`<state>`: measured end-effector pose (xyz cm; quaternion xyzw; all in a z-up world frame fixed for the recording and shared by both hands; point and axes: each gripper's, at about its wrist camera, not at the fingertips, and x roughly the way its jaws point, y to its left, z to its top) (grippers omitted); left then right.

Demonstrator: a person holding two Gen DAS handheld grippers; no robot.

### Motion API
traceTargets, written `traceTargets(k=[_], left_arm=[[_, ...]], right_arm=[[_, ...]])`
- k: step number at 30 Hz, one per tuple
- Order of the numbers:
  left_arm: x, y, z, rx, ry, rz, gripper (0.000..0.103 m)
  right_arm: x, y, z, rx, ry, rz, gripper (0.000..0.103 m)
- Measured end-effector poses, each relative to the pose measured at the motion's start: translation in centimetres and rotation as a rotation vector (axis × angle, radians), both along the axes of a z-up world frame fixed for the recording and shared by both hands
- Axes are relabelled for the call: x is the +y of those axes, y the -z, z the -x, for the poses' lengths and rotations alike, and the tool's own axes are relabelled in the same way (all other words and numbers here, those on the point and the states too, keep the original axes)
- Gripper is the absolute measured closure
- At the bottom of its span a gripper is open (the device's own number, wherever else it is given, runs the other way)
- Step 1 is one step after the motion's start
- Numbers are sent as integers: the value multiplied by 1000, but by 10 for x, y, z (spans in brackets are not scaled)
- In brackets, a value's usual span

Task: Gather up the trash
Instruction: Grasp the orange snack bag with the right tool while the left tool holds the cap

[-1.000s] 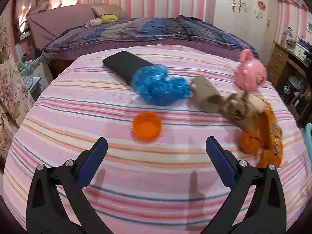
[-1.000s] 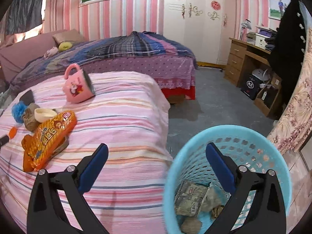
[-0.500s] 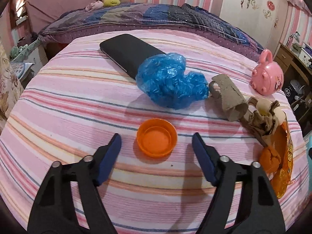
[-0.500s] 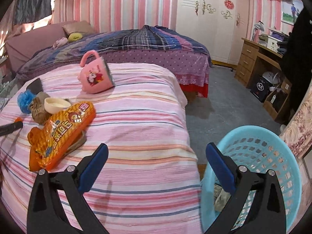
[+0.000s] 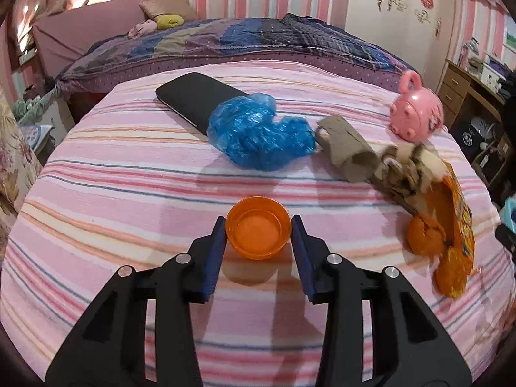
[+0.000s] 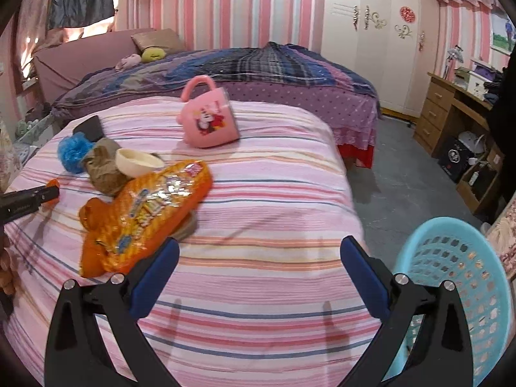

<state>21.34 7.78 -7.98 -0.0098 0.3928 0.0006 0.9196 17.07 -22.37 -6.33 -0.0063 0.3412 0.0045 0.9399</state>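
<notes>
Trash mostly still lies on the striped bed, so you are early in the job. Taking the orange cap as your landmark: beyond it to the left lies a black phone, then a blue plastic wad, a cardboard tube, crumpled brown paper and an orange snack bag off to its right. Your left gripper has just been closing, and its blue pads sit against both sides of the cap, gripping it. Your right gripper is wide open and empty above the bed, with the blue basket far right of the cap, waiting.
</notes>
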Motion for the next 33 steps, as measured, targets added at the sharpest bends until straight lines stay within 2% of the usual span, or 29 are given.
traceTargets(k=[6,14,18,20,22,24,26,29,33], left_arm=[[-11,-6,14,-33,26,-75,64],[0,-9,16,-46,8,-55,64],[2,-10,17,-49,5,-52,64],[3,-10,17,-49,5,-51,64],[3,-10,17,-48,3,-48,64],[3,-11,17,-48,1,-47,64],[3,-11,17,-52,1,-52,64],[1,-12,18,-56,1,-60,64],[0,-15,19,-63,-4,-58,64]], right_arm=[[22,0,-7,-4,-24,-51,5],[61,5,-23,30,-89,-64,6],[74,13,-34,86,-100,-64,10],[78,16,-37,107,-94,-49,20],[77,14,-37,103,-88,-54,23],[72,12,-36,92,-76,-57,32],[62,12,-36,96,-73,-66,54],[46,12,-35,101,-70,-100,75],[31,6,-31,65,-57,-112,85]])
